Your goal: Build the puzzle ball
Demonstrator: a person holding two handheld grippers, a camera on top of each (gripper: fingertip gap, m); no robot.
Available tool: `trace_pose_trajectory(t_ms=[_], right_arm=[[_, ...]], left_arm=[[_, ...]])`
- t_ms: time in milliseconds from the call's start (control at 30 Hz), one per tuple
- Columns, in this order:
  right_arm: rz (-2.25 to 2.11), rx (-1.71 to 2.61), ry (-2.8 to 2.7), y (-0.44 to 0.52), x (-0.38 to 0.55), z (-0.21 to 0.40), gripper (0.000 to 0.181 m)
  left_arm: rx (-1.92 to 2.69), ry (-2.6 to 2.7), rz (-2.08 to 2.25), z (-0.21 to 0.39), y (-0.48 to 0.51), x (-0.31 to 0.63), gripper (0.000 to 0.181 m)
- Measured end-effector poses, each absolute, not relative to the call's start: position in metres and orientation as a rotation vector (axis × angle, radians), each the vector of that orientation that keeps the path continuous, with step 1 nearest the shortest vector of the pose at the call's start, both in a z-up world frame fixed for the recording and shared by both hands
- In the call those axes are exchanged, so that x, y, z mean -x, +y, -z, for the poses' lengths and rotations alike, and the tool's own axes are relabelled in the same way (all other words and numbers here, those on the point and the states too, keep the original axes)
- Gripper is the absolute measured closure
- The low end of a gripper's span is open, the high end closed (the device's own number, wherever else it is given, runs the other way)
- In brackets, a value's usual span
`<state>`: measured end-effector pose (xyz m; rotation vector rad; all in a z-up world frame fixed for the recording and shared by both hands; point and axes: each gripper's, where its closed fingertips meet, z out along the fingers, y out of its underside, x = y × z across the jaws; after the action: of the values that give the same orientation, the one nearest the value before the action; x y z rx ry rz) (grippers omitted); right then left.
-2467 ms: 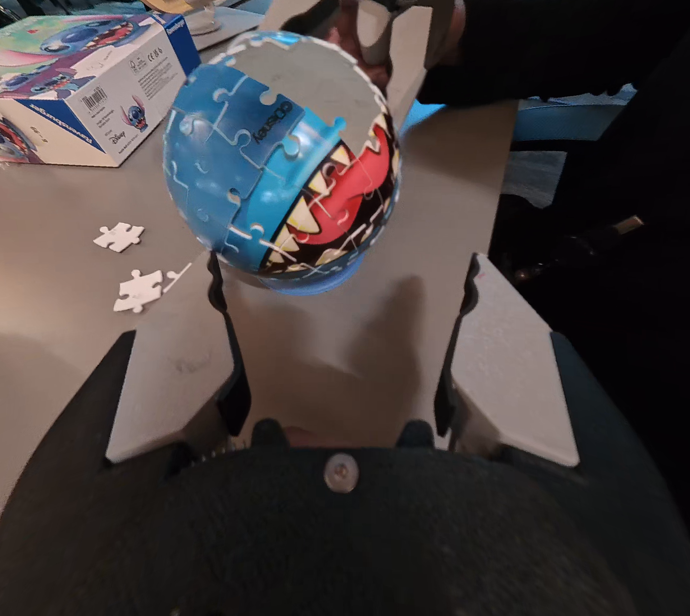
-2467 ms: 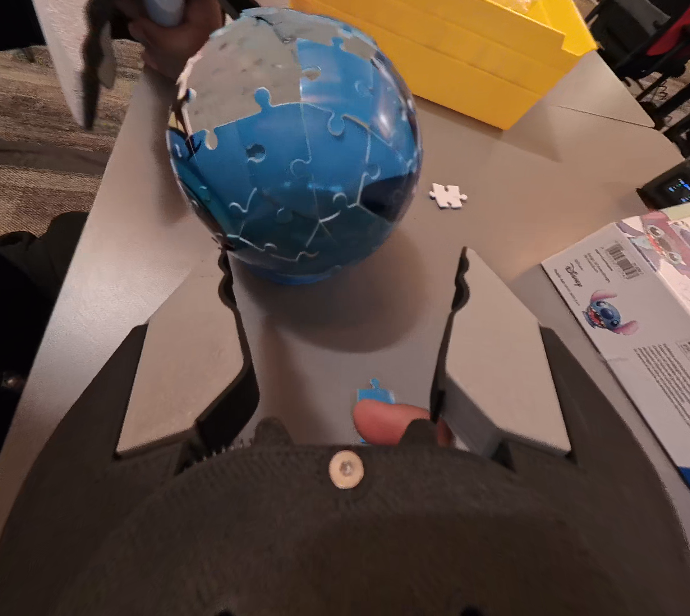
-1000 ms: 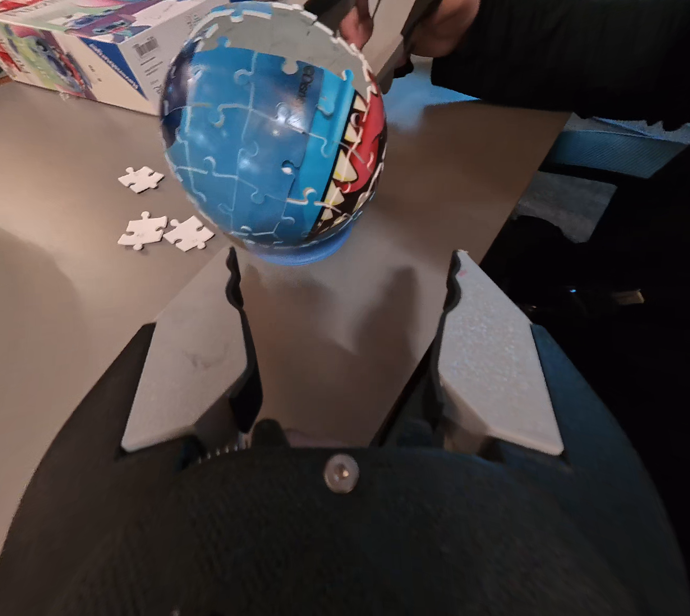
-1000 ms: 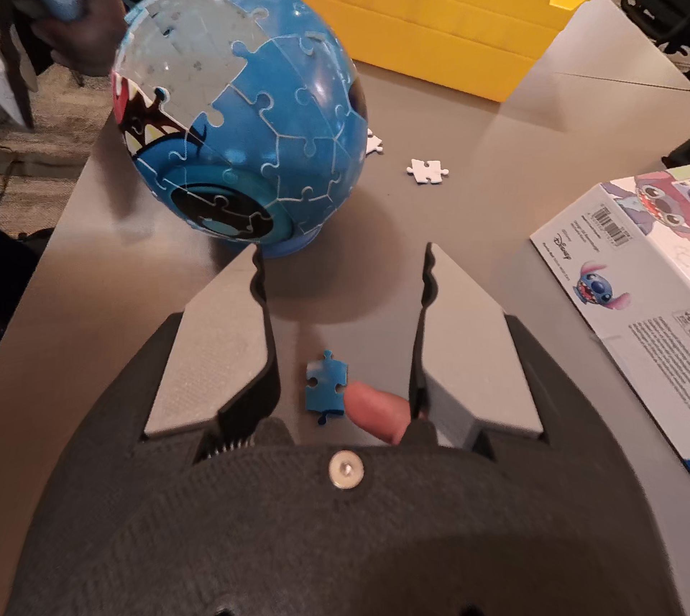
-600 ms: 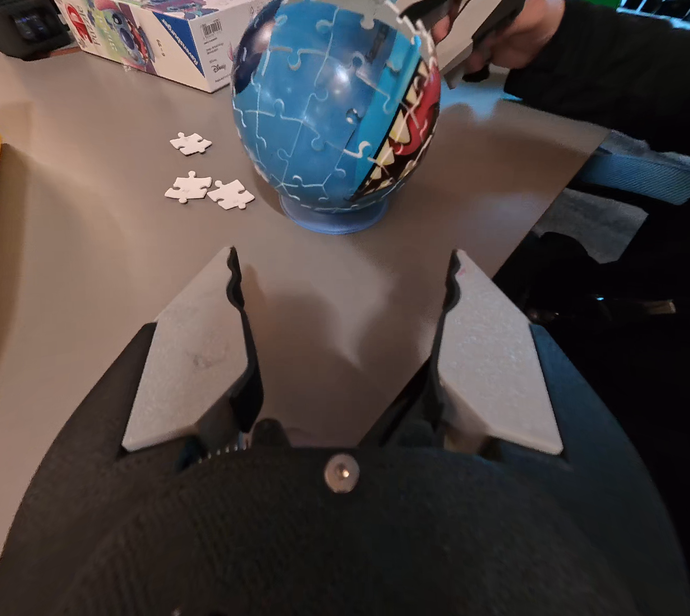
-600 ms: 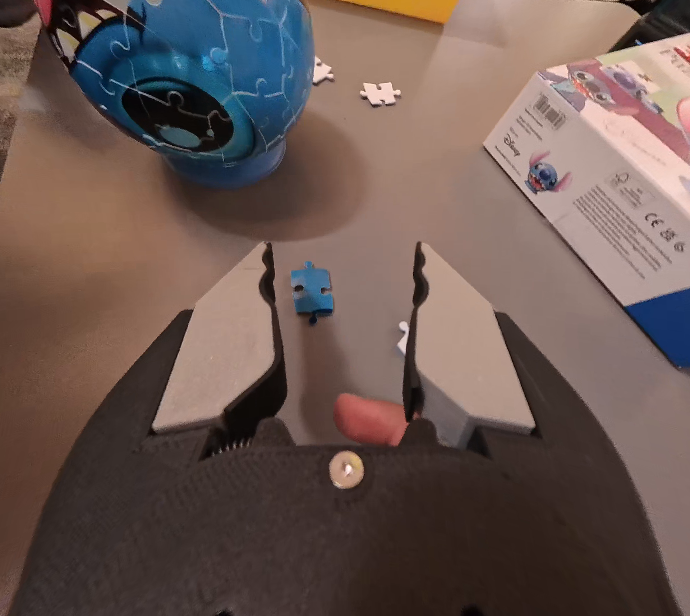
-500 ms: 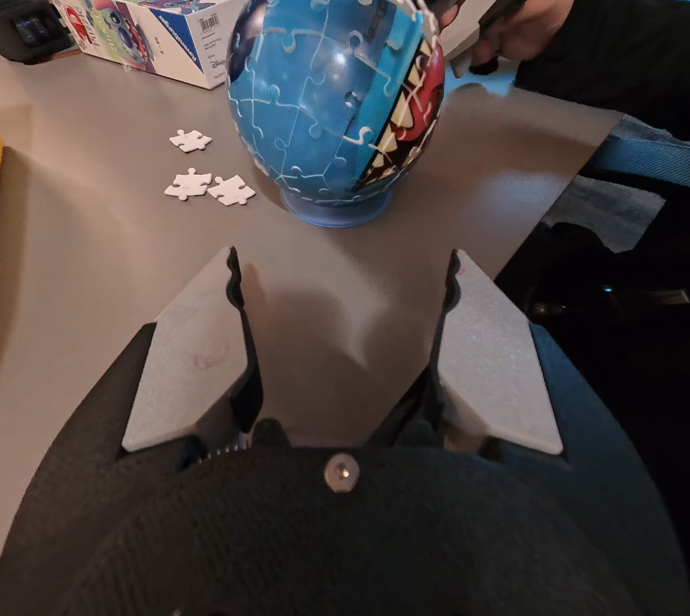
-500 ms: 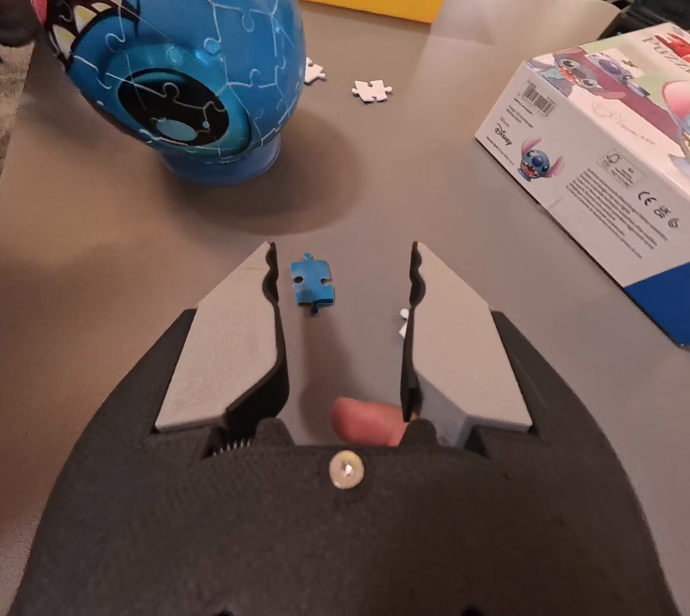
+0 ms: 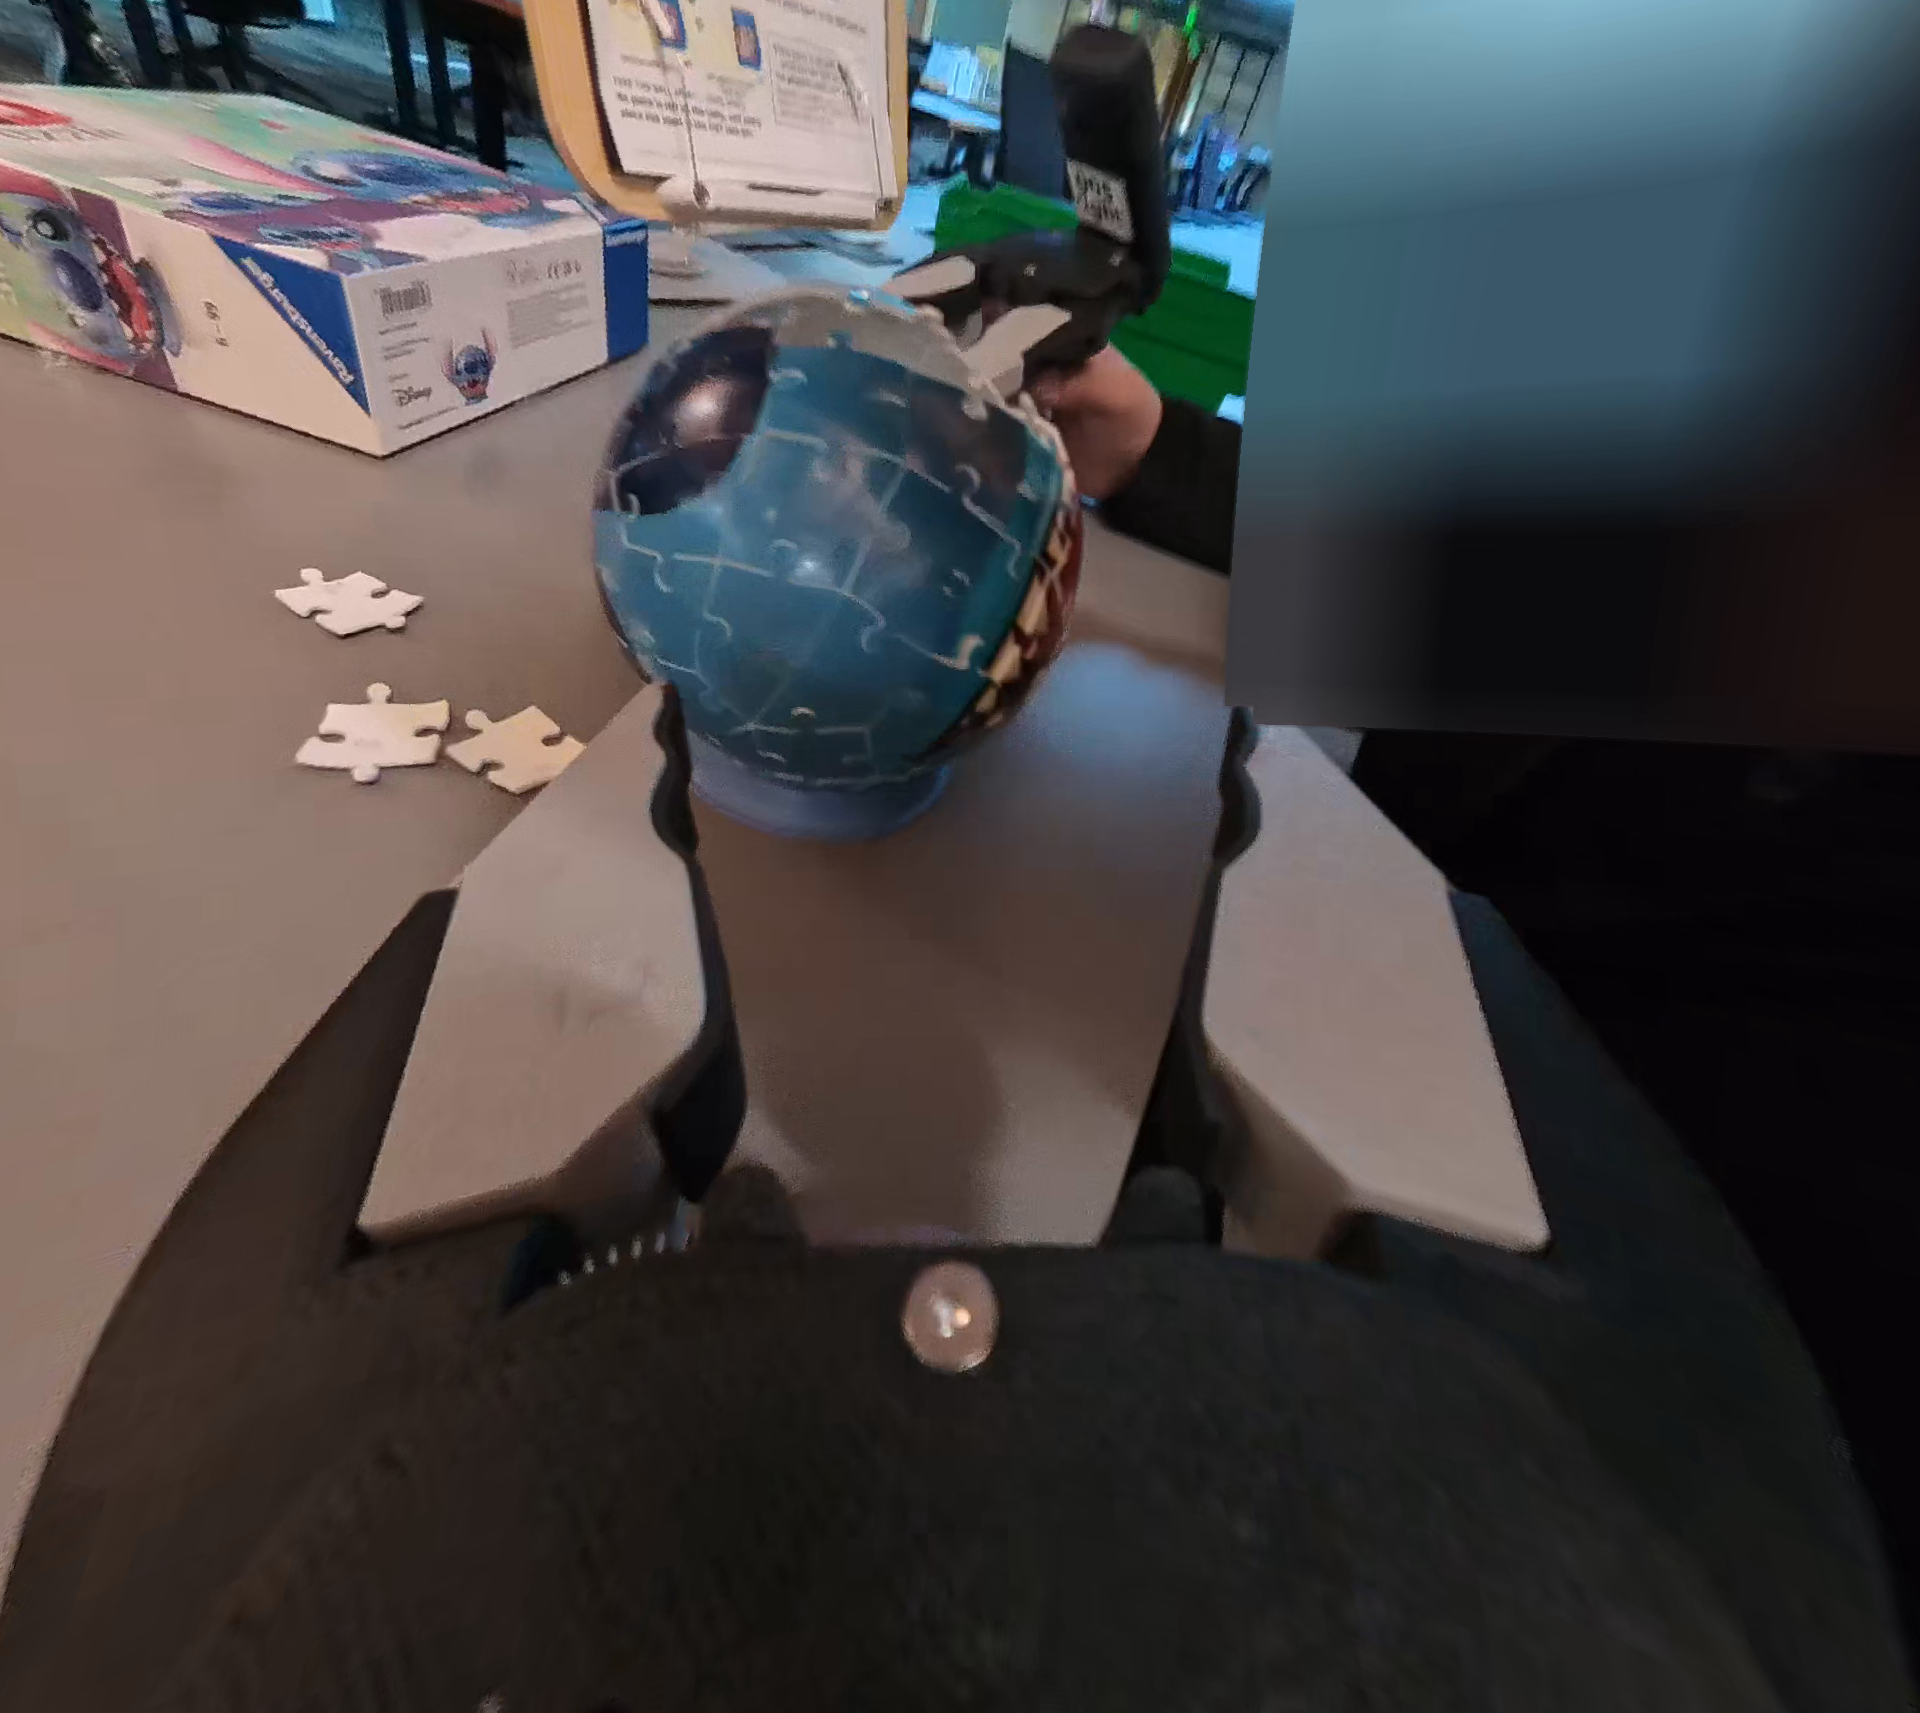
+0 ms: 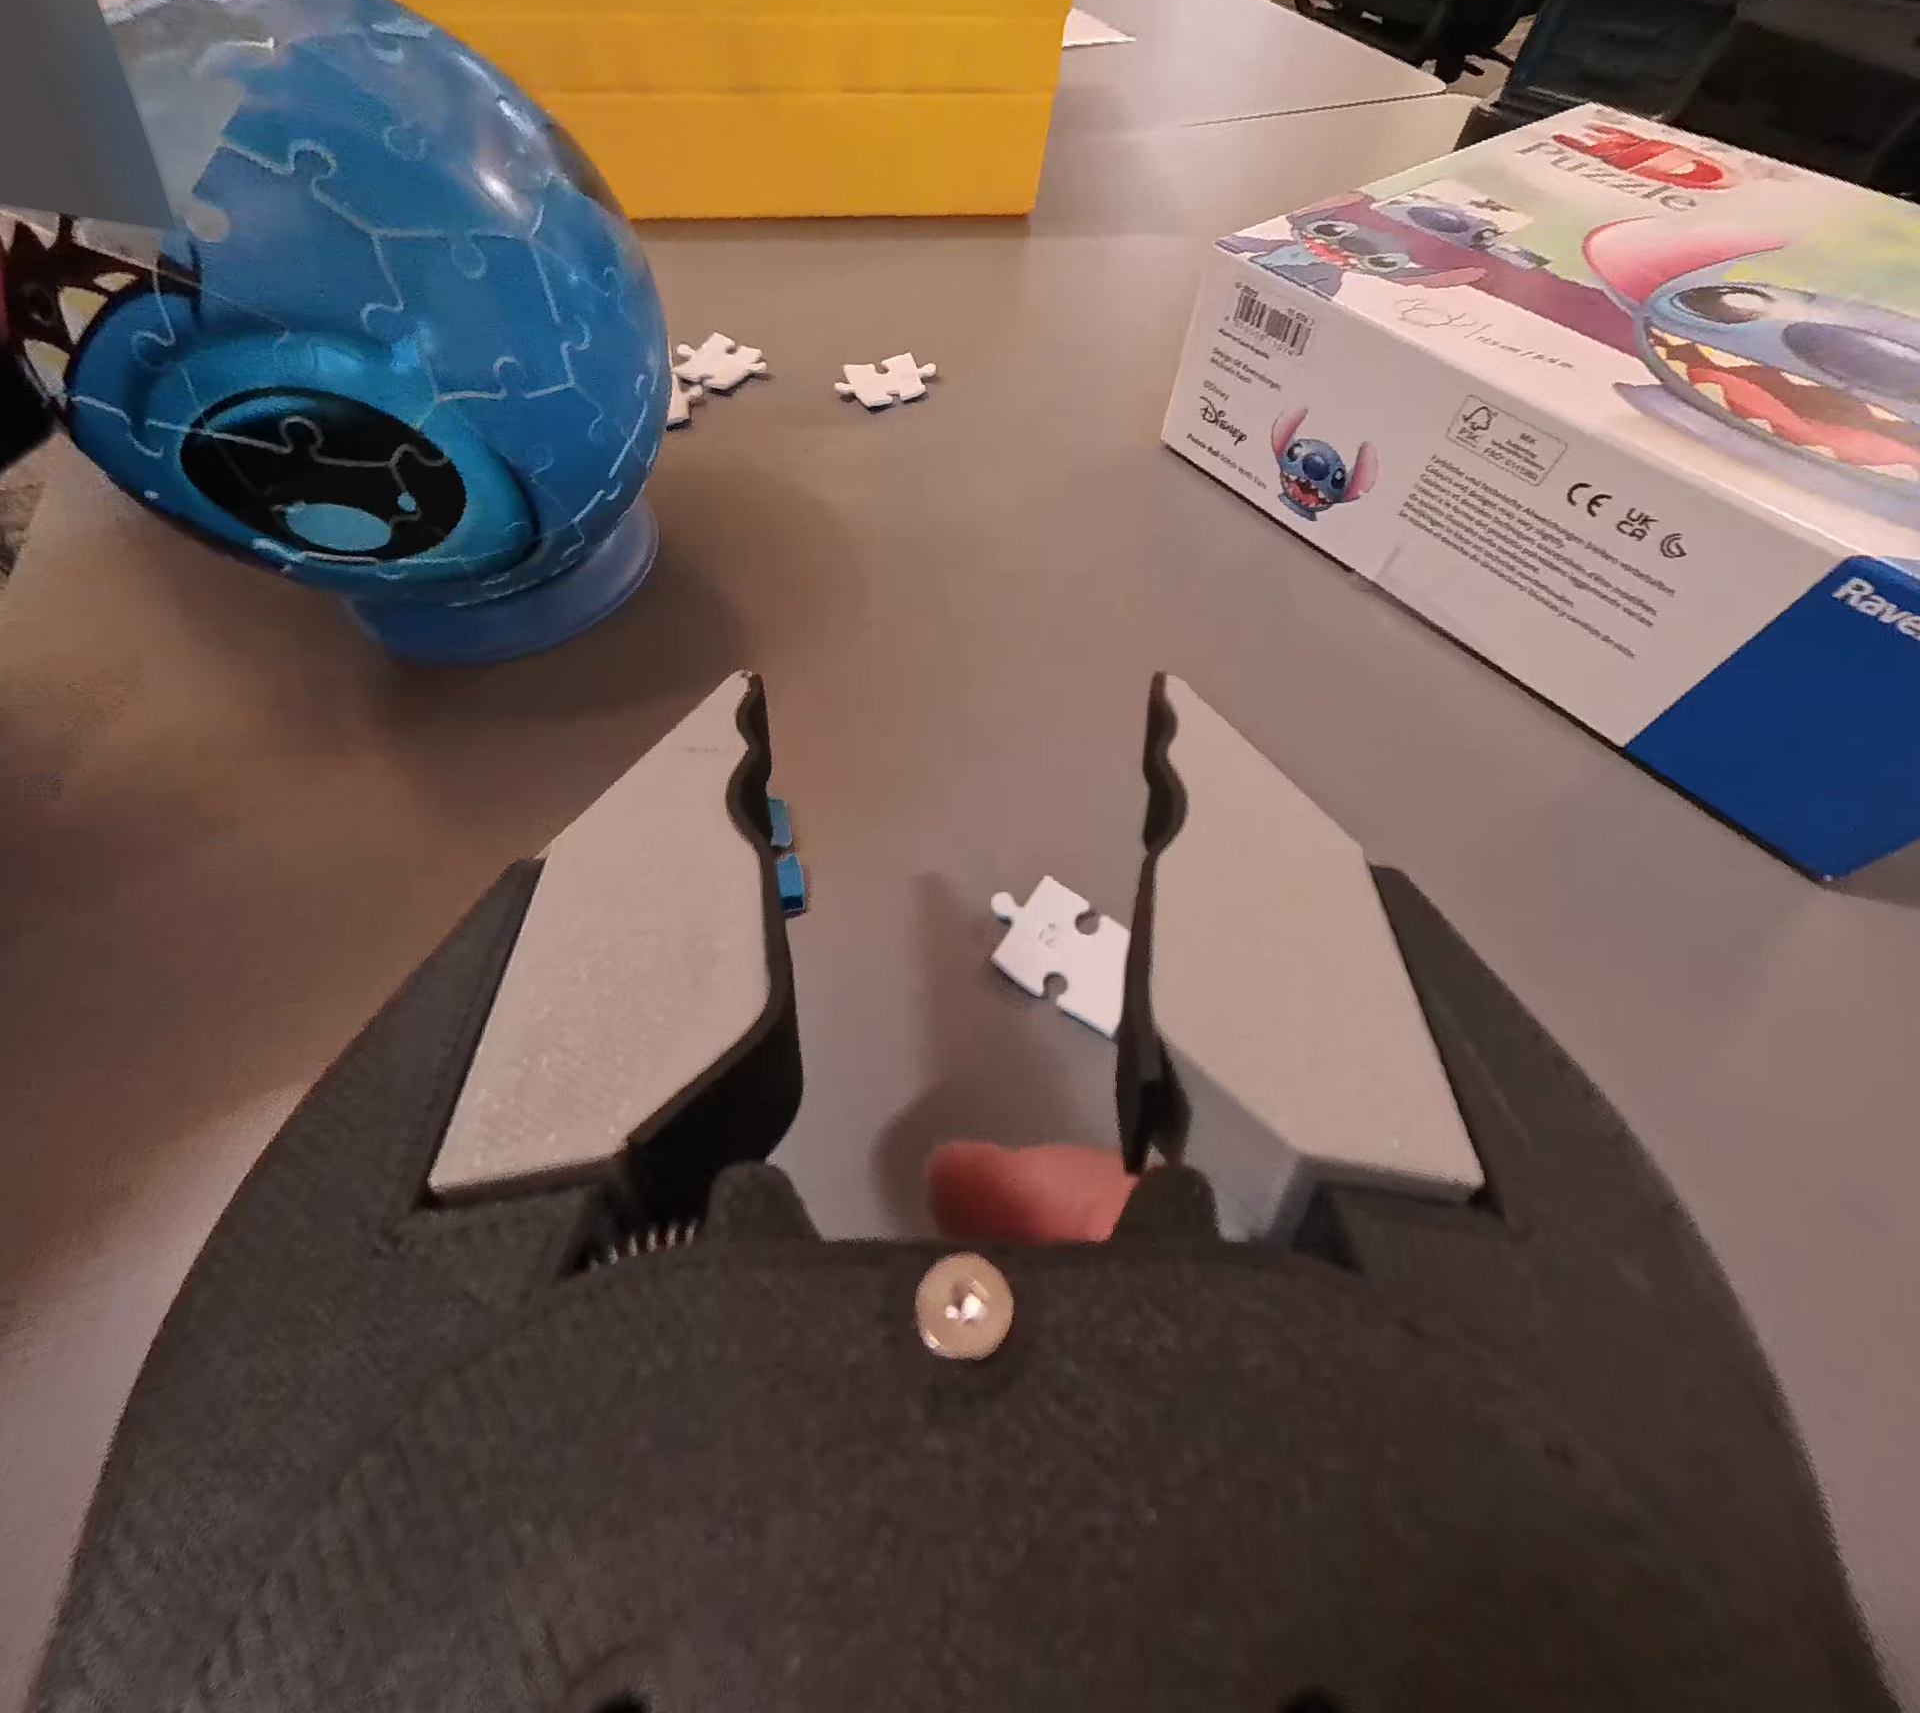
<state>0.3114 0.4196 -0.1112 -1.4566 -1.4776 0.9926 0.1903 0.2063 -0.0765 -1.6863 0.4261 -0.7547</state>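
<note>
**Right gripper drops to the loose pieces; ball parked on its stand**

Table [image 10: 987, 520]: same layout; puzzle box [image 10: 1558, 437] and yellow bin [image 10: 790, 94] in the same spots, only the camera angle differs from earlier frames.

Puzzle ball [image 10: 395, 333]: sits on its blue stand [image 10: 520, 603] at the left of the right wrist view, top cap unfinished; 2.5 s ago it is tilted with the open cap toward the cameras, now it reads upright in the left wrist view [image 9: 831, 541]; nothing grips it.

Left gripper [image 9: 951, 728]: jaws wide apart, empty, tips either side of the stand but clear of it; it has backed off and lowered versus a second ago.

Right gripper [image 10: 951, 697]: jaws open a bit narrower than before, empty; low over the table now, whereas earlier it hovers near the ball.

Pieces: white piece [image 10: 1060, 946] lies between the jaws by the right finger; blue piece [image 10: 784, 853] is mostly hidden at the left finger's inner edge, 0.5 s ago fully visible; three white pieces [image 9: 416, 676] beside the ball.

Judgement: pick phase starting; target piece unclear.
</note>
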Motion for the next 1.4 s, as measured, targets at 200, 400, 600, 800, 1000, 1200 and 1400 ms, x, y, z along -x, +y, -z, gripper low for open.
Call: trace_pose_trajectory(t_ms=[200,400,600,800,1000,1200,1400], right_arm=[[-1.075,1.455,-1.420,0.423,-0.314,0.103,0.105],[-1.097,1.431,-1.449,0.419,-0.313,0.102,0.105],[-1.084,1.366,-1.486,0.411,-0.313,0.101,0.109],[-1.035,1.332,-1.513,0.406,-0.312,0.102,0.113],[-0.986,1.305,-1.533,0.400,-0.310,0.104,0.114],[-0.999,1.306,-1.510,0.401,-0.311,0.101,0.115],[-1.008,1.309,-1.510,0.401,-0.309,0.101,0.115]], left_arm=[[1.453,0.378,0.826,0.047,0.210,-0.170,0.081],[1.429,0.413,0.688,0.045,0.208,-0.173,0.082],[1.419,0.385,0.706,0.044,0.209,-0.169,0.084],[1.377,0.360,0.594,0.039,0.209,-0.164,0.090],[1.351,0.323,0.562,0.036,0.208,-0.158,0.090],[1.347,0.257,0.497,0.035,0.211,-0.149,0.090],[1.360,0.222,0.495,0.035,0.214,-0.144,0.088]])
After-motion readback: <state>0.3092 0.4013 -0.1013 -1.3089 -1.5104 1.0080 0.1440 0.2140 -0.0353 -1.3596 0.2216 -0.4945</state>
